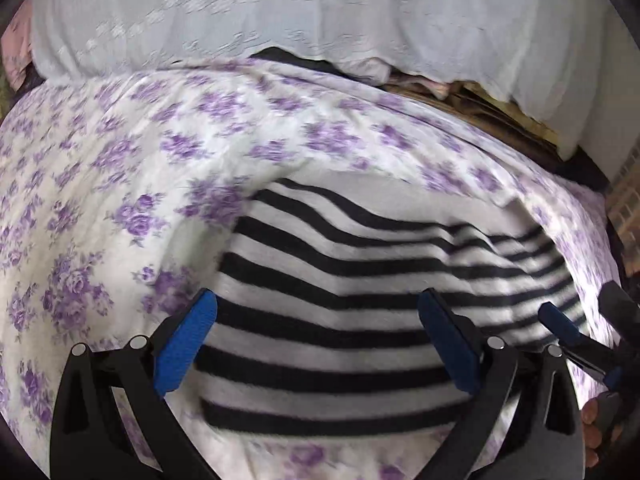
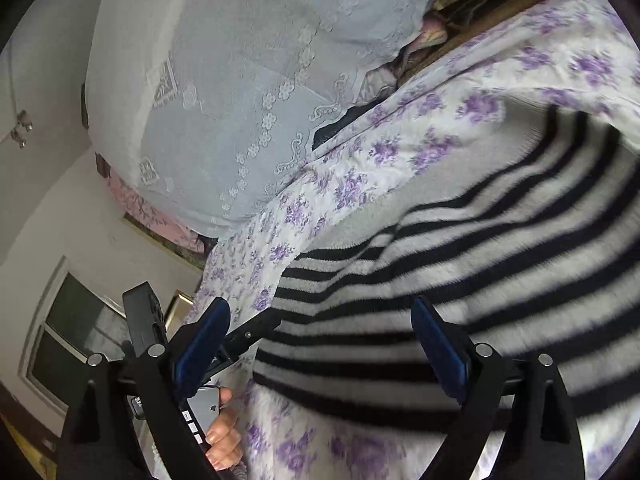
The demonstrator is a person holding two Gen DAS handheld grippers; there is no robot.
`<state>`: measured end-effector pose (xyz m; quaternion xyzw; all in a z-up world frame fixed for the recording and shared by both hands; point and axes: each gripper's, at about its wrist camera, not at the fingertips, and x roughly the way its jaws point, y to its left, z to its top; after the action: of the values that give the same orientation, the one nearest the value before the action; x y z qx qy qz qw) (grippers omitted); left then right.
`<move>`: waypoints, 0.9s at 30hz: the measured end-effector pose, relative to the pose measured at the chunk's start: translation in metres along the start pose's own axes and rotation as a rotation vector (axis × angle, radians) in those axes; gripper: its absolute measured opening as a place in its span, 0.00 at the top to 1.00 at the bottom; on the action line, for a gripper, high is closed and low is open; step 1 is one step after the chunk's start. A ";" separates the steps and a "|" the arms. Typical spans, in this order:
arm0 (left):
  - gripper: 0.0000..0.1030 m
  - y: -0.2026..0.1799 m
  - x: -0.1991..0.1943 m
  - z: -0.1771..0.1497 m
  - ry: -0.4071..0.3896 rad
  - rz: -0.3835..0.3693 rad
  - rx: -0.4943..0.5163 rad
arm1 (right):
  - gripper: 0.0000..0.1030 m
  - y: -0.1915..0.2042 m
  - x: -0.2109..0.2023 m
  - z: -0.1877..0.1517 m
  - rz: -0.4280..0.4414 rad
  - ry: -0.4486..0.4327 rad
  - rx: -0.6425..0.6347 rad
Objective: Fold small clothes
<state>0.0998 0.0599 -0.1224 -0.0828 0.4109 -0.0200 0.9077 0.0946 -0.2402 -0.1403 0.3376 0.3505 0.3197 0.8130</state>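
A black-and-white striped knit garment [image 1: 360, 300] lies flat on a white bed sheet with purple flowers [image 1: 100, 184]. My left gripper [image 1: 320, 320] is open just above the garment's near part, blue pads spread wide, holding nothing. The right gripper shows at the right edge of the left wrist view [image 1: 568, 332]. In the right wrist view the same garment [image 2: 500, 248] fills the right half and my right gripper [image 2: 320, 332] is open over its near edge, empty. The left gripper's body [image 2: 148, 324] and the hand holding it [image 2: 224, 432] show at lower left.
A pale lace-patterned cover [image 1: 280, 12] drapes over bedding at the bed's far side. Brown and dark items [image 1: 480, 108] lie beneath its edge. In the right wrist view a white wall and a window [image 2: 68, 336] are on the left.
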 end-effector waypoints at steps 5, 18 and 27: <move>0.04 -0.024 0.026 -0.032 0.091 0.096 0.115 | 0.09 -0.020 0.000 -0.020 -0.047 0.041 -0.003; 0.05 -0.032 -0.021 -0.057 -0.010 0.075 0.136 | 0.04 -0.013 -0.080 -0.057 -0.048 -0.082 0.014; 0.05 -0.031 -0.020 -0.072 0.020 0.070 0.128 | 0.04 -0.058 -0.108 -0.073 -0.190 -0.151 0.194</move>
<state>0.0336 0.0215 -0.1485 -0.0100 0.4207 -0.0151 0.9070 -0.0060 -0.3314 -0.1858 0.4030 0.3480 0.1796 0.8272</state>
